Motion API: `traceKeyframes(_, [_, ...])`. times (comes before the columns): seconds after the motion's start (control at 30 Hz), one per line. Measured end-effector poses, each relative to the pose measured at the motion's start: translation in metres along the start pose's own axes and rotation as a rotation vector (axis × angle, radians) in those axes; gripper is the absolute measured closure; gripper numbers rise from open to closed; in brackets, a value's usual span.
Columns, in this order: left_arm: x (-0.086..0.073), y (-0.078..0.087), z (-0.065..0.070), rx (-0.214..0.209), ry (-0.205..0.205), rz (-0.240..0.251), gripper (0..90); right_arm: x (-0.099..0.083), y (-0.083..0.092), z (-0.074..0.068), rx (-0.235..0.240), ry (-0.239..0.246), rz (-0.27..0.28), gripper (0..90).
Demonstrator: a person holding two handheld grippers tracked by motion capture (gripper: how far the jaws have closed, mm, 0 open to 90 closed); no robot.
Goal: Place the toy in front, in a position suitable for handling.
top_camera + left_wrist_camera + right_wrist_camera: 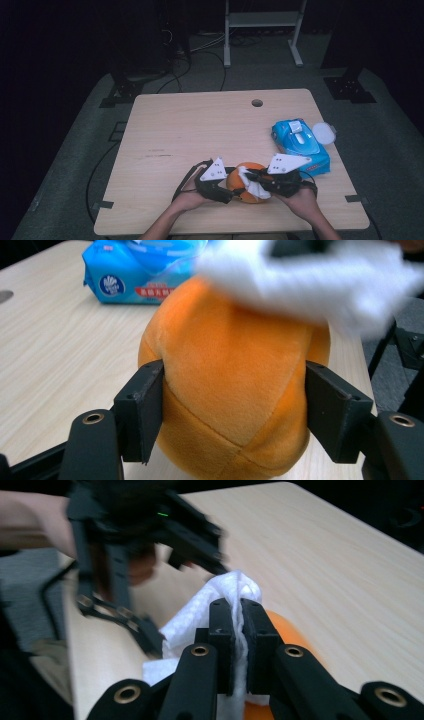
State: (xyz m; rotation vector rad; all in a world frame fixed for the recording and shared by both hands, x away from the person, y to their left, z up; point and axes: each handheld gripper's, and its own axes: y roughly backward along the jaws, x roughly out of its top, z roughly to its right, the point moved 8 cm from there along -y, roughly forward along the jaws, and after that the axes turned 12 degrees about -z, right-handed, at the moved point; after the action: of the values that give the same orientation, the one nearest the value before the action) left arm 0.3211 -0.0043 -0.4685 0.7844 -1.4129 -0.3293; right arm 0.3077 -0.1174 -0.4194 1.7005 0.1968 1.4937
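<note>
An orange plush ball (245, 192) rests on the wooden table (200, 130) near its front edge. My left gripper (230, 194) grips the ball from the left. In the left gripper view both pads press into the sides of the ball (230, 365), with my left gripper (235, 390) shut on it. My right gripper (253, 176) comes in from the right and is shut on a white wipe (252, 186) that lies over the top of the ball. In the right gripper view the wipe (190, 622) is pinched between the jaws of my right gripper (240, 612), above the ball (292, 630).
A blue pack of wet wipes (300, 145) lies at the table's right side, with a white round lid (323, 133) by its far corner. A cable hole (257, 103) sits near the far edge. Bare wood spans the left and middle.
</note>
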Motion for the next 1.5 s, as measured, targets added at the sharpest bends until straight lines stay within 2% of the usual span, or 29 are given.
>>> traceKeyframes(0.1, [-0.005,0.001,-0.003,-0.021,0.028,-0.002,28.8,-0.011,0.008,0.018,-0.043,-0.047,-0.010,83.6])
traceKeyframes(0.17, [-0.002,0.001,-0.004,-0.063,0.079,0.014,22.2,-0.017,0.008,0.025,-0.040,-0.074,-0.011,83.6])
traceKeyframes(0.2, [0.001,0.000,-0.004,-0.079,0.106,0.013,16.9,-0.018,0.008,0.025,-0.040,-0.077,-0.008,83.6])
traceKeyframes(0.23, [0.001,0.000,-0.004,-0.079,0.106,0.013,13.1,-0.018,0.008,0.025,-0.040,-0.077,-0.008,83.6])
traceKeyframes(0.27, [0.006,-0.004,-0.004,-0.091,0.143,0.000,10.0,-0.014,0.005,0.019,-0.040,-0.063,-0.010,83.5])
traceKeyframes(0.3, [0.007,-0.006,-0.003,-0.085,0.143,-0.003,9.0,-0.010,0.003,0.013,-0.022,-0.052,-0.004,83.5])
traceKeyframes(0.37, [0.005,-0.007,-0.002,-0.053,0.103,-0.011,13.2,-0.004,-0.003,0.001,0.000,-0.018,-0.005,83.4])
traceKeyframes(0.4, [0.005,-0.007,-0.002,-0.053,0.103,-0.011,18.2,-0.002,-0.005,-0.004,-0.003,0.003,-0.012,83.4])
traceKeyframes(0.43, [0.003,-0.006,-0.002,-0.037,0.087,-0.015,18.2,-0.002,-0.005,-0.004,-0.003,0.003,-0.012,83.4])
traceKeyframes(0.47, [-0.001,-0.003,-0.005,-0.033,0.095,-0.013,26.5,-0.001,-0.007,-0.005,-0.005,0.016,-0.013,83.5])
traceKeyframes(0.5, [-0.001,-0.003,-0.005,-0.033,0.095,-0.013,28.2,-0.002,-0.005,-0.004,-0.001,0.006,-0.012,83.5])
traceKeyframes(0.53, [-0.006,-0.001,-0.009,-0.039,0.119,-0.020,29.1,-0.003,-0.004,0.000,-0.004,0.001,-0.013,83.5])
traceKeyframes(0.57, [-0.006,-0.001,-0.009,-0.039,0.119,-0.020,29.7,-0.003,-0.004,0.000,-0.004,0.001,-0.013,83.5])
traceKeyframes(0.63, [-0.014,0.002,-0.016,-0.059,0.168,-0.022,30.1,-0.012,0.001,0.012,-0.030,-0.033,-0.018,83.5])
traceKeyframes(0.7, [-0.017,0.002,-0.019,-0.066,0.178,-0.021,30.4,-0.017,0.002,0.017,-0.034,-0.046,-0.023,83.5])
traceKeyframes(0.73, [-0.021,0.003,-0.023,-0.073,0.203,-0.021,31.1,-0.026,0.003,0.026,-0.033,-0.080,-0.032,83.5])
traceKeyframes(0.77, [-0.021,0.003,-0.023,-0.073,0.203,-0.021,31.2,-0.026,0.003,0.026,-0.033,-0.080,-0.032,83.5])
traceKeyframes(0.83, [-0.023,0.002,-0.026,-0.079,0.230,-0.015,31.7,-0.033,0.005,0.032,-0.029,-0.112,-0.039,83.5])
traceKeyframes(0.9, [-0.023,0.001,-0.027,-0.074,0.233,-0.018,32.2,-0.032,0.005,0.031,-0.025,-0.114,-0.034,83.5])
traceKeyframes(1.0, [-0.023,0.001,-0.029,-0.074,0.260,-0.019,32.2,-0.017,0.004,0.014,0.009,-0.056,-0.009,83.4])
traceKeyframes(1.03, [-0.023,0.001,-0.029,-0.074,0.260,-0.019,32.2,-0.017,0.004,0.014,0.009,-0.056,-0.009,83.4])
traceKeyframes(1.07, [-0.024,0.001,-0.030,-0.079,0.261,-0.018,32.1,-0.016,0.003,0.012,-0.011,-0.028,-0.021,83.4])
traceKeyframes(1.17, [-0.025,0.002,-0.030,-0.083,0.267,-0.021,31.1,-0.023,0.004,0.023,-0.030,-0.062,-0.032,83.5])
traceKeyframes(1.2, [-0.025,0.003,-0.029,-0.108,0.266,-0.019,29.1,-0.028,0.004,0.029,-0.040,-0.082,-0.041,83.5])
traceKeyframes(1.23, [-0.025,0.003,-0.029,-0.108,0.266,-0.019,26.6,-0.028,0.004,0.029,-0.040,-0.082,-0.041,83.5])
traceKeyframes(1.27, [-0.024,0.004,-0.026,-0.165,0.271,-0.016,26.6,-0.032,0.004,0.033,-0.034,-0.106,-0.046,83.5])
traceKeyframes(1.3, [-0.022,0.006,-0.025,-0.214,0.290,-0.019,18.5,-0.037,0.003,0.034,-0.014,-0.118,-0.048,83.4])
traceKeyframes(1.4, [-0.019,0.006,-0.028,-0.245,0.348,-0.021,11.6,-0.033,0.001,0.027,0.014,-0.093,-0.039,83.5])
traceKeyframes(1.5, [-0.019,0.003,-0.028,-0.221,0.341,-0.024,13.8,-0.030,-0.003,0.024,0.003,-0.073,-0.044,83.5])
